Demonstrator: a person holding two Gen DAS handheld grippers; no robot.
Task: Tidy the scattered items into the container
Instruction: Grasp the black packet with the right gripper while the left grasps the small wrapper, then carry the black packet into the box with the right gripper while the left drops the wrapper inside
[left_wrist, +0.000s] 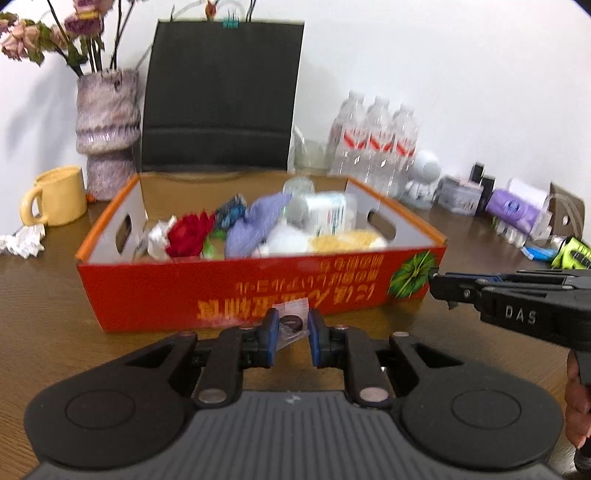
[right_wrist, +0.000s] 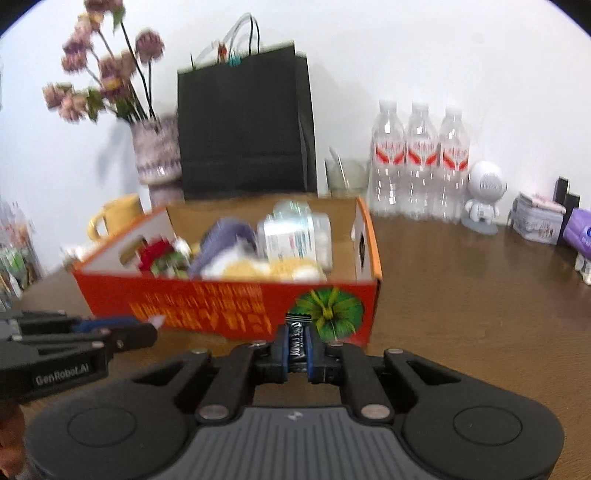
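Observation:
An open red cardboard box (left_wrist: 155, 291) stands on the brown table; it also shows in the right wrist view (right_wrist: 221, 306). It holds a red fabric flower (left_wrist: 190, 234), purple cloth (left_wrist: 255, 221), a clear jar (left_wrist: 321, 212) and yellow and white soft items. My left gripper (left_wrist: 291, 328) is shut on a small clear plastic packet (left_wrist: 291, 325) just in front of the box wall. My right gripper (right_wrist: 297, 345) is shut on a black candy wrapper (right_wrist: 297, 332) in front of the box's right end. In the left wrist view the right gripper (left_wrist: 443, 291) comes in from the right.
A black paper bag (left_wrist: 221, 99), a vase of dried flowers (left_wrist: 107, 129) and a yellow mug (left_wrist: 55, 195) stand behind the box. Crumpled paper (left_wrist: 24, 240) lies at left. Water bottles (right_wrist: 421, 162), a white robot figure (right_wrist: 484, 195) and small packs line the right.

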